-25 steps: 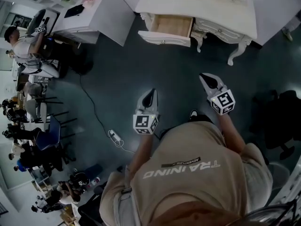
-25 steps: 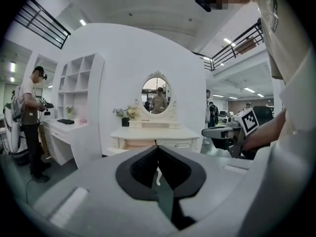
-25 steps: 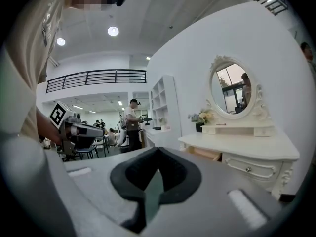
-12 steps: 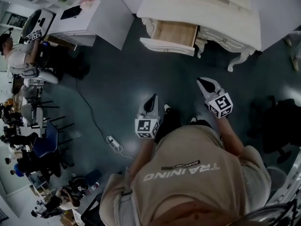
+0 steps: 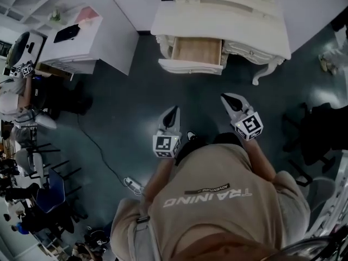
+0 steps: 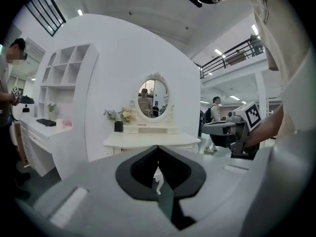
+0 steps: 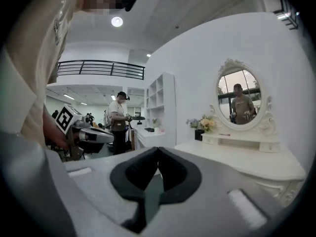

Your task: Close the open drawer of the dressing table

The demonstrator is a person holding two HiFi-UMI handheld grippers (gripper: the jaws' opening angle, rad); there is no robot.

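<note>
A white dressing table (image 5: 228, 23) stands against the wall at the top of the head view. Its left drawer (image 5: 193, 56) is pulled out, showing a bare wooden inside. My left gripper (image 5: 173, 112) hovers over the dark floor, well short of the drawer, with its jaws shut and nothing in them. My right gripper (image 5: 227, 98) is a little nearer the table's right half, also shut and empty. In the left gripper view the table (image 6: 150, 141) carries an oval mirror (image 6: 153, 97). In the right gripper view the table top (image 7: 247, 162) and the mirror (image 7: 241, 100) lie to the right.
A white desk unit (image 5: 89, 39) stands left of the dressing table. A power strip with its cable (image 5: 132, 185) lies on the floor at lower left. Chairs and people (image 5: 24, 162) fill the far left. A dark chair (image 5: 321, 129) sits at the right. A person (image 7: 118, 120) stands by shelves.
The view has moved forward: the dressing table and its open drawer now sit lower and closer. Both grippers have advanced towards it, still shut. The drawer stays open.
</note>
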